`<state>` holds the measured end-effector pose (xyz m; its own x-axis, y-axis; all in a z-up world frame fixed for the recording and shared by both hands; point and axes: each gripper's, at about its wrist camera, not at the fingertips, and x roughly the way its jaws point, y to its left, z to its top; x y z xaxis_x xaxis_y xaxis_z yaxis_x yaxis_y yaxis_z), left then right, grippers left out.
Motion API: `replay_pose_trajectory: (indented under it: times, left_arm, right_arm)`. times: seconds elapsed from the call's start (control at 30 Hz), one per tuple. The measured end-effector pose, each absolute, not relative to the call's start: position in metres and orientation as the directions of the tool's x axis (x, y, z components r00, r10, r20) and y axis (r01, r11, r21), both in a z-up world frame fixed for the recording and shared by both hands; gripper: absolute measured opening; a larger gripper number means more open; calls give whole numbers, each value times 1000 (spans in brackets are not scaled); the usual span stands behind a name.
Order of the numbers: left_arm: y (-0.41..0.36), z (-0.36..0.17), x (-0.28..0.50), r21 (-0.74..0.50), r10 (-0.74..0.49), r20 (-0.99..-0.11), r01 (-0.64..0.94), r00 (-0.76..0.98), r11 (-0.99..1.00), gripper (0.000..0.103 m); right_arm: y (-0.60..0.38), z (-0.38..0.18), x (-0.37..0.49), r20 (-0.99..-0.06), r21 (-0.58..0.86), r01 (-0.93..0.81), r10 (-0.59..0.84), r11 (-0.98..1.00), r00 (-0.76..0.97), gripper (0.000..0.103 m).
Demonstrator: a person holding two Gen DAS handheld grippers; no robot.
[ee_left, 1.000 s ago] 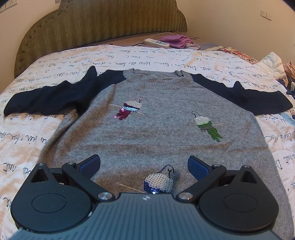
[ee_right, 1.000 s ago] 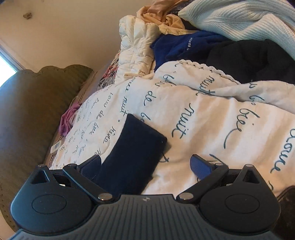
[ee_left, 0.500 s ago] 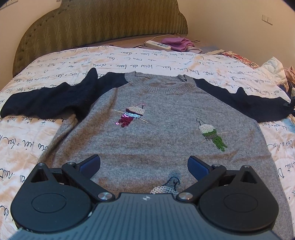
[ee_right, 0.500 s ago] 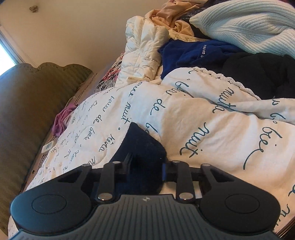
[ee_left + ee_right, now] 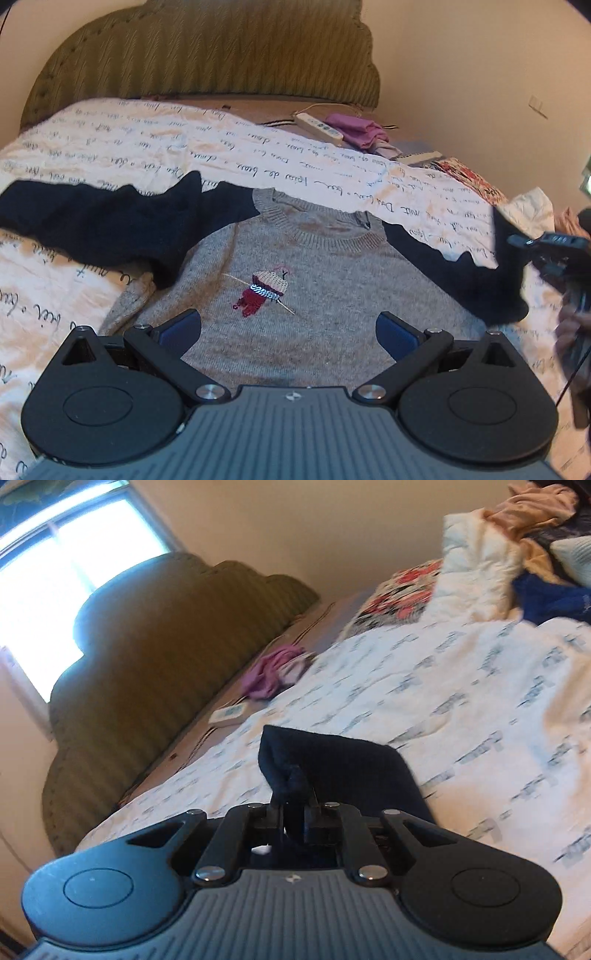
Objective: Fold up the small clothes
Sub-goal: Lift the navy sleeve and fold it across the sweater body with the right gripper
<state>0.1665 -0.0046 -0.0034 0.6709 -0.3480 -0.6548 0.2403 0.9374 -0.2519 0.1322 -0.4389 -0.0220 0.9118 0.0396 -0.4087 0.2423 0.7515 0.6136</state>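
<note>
A small grey sweater [image 5: 332,295] with navy sleeves and sequin motifs lies face up on the bed. Its left sleeve [image 5: 92,221] lies spread out to the left. My left gripper [image 5: 288,328] is open and empty, low over the sweater's chest. My right gripper [image 5: 293,812] is shut on the cuff of the navy right sleeve [image 5: 332,760] and holds it lifted off the quilt. The right gripper also shows at the right edge of the left wrist view [image 5: 554,247], with the sleeve [image 5: 480,273] raised beside it.
The quilt [image 5: 184,147] is white with script lettering. A green padded headboard [image 5: 207,55] stands behind it. A white power strip [image 5: 317,123] and purple cloth [image 5: 358,129] lie near the headboard. A pile of clothes [image 5: 517,554] sits at the bed's right side.
My right gripper closed on the navy sleeve cuff and lifted it up and inward. My left gripper moved forward over the sweater, from the hem toward the chest.
</note>
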Motion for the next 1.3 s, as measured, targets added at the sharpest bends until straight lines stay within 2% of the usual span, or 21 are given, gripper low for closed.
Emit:
replay_pose_trajectory:
  times: [0.1, 0.23, 0.43, 0.53, 0.63, 0.7, 0.73, 0.77, 0.8, 0.83, 0.87, 0.93, 1.03, 1.13, 1.17, 1.2, 1.23, 1.27, 1.3]
  left_arm:
    - [3, 0, 168, -299, -369, -645, 224, 669, 928, 102]
    - [14, 2, 164, -295, -360, -635, 216, 684, 931, 102]
    - [23, -1, 175, -317, -365, -630, 203, 685, 927, 102]
    - [20, -5, 183, -352, -395, -624, 209, 674, 912, 102]
    - [11, -10, 191, -416, -463, -609, 237, 644, 878, 102]
    - [3, -13, 198, -455, -502, -598, 251, 624, 854, 102]
    - [-4, -15, 202, -471, -519, -598, 257, 611, 844, 102]
    - [-11, -16, 207, -480, -530, -601, 260, 599, 838, 102]
    - [-17, -18, 211, -485, -540, -602, 268, 588, 833, 102]
    - [-25, -21, 217, -488, -551, -604, 278, 576, 827, 102]
    - [-34, -26, 226, -484, -552, -614, 283, 564, 828, 100]
    - [-47, -37, 242, -462, -523, -653, 260, 548, 848, 91]
    - [-61, -57, 267, -437, -472, -718, 196, 512, 878, 67]
    - [-70, -68, 278, -409, -424, -741, 150, 521, 900, 54]
    - [-75, -67, 278, -381, -403, -742, 157, 536, 911, 44]
    - [-79, -67, 280, -357, -386, -749, 163, 539, 920, 40]
    - [-83, -67, 281, -334, -368, -758, 165, 538, 928, 20]
    - [-86, -67, 282, -314, -353, -765, 167, 538, 935, 9]
    - [-89, -67, 282, -296, -341, -769, 172, 541, 940, 9]
  right_arm:
    - [-381, -29, 160, -413, 637, 167, 150, 753, 898, 9]
    - [-310, -44, 194, -424, 670, 104, 264, 735, 866, 9]
    - [-243, -75, 217, -459, 736, 84, 404, 672, 791, 12]
    - [-235, -86, 217, -489, 740, 105, 424, 665, 762, 19]
    - [-243, -80, 203, -493, 727, 101, 414, 679, 765, 21]
    - [-250, -67, 189, -491, 699, 89, 384, 710, 782, 33]
    - [-253, -59, 178, -483, 684, 82, 366, 725, 796, 46]
    - [-261, -54, 163, -471, 665, 72, 343, 743, 812, 66]
    - [-264, -49, 149, -462, 645, 66, 319, 762, 827, 74]
    - [-266, -45, 133, -464, 600, 63, 283, 798, 839, 81]
    - [-266, -42, 120, -480, 545, 65, 248, 836, 841, 80]
    - [-264, -41, 101, -536, 422, 84, 174, 902, 826, 80]
    - [-259, -46, 77, -588, 297, 75, 121, 952, 800, 80]
    - [-259, -50, 61, -599, 233, 68, 88, 970, 796, 80]
    - [-260, -51, 59, -597, 223, 72, 78, 972, 799, 80]
    - [-262, -53, 58, -598, 222, 77, 73, 972, 798, 80]
    - [-265, -55, 58, -603, 230, 84, 74, 970, 795, 80]
    - [-268, -58, 60, -610, 238, 93, 74, 967, 789, 80]
    - [-270, -61, 61, -616, 244, 105, 71, 964, 784, 80]
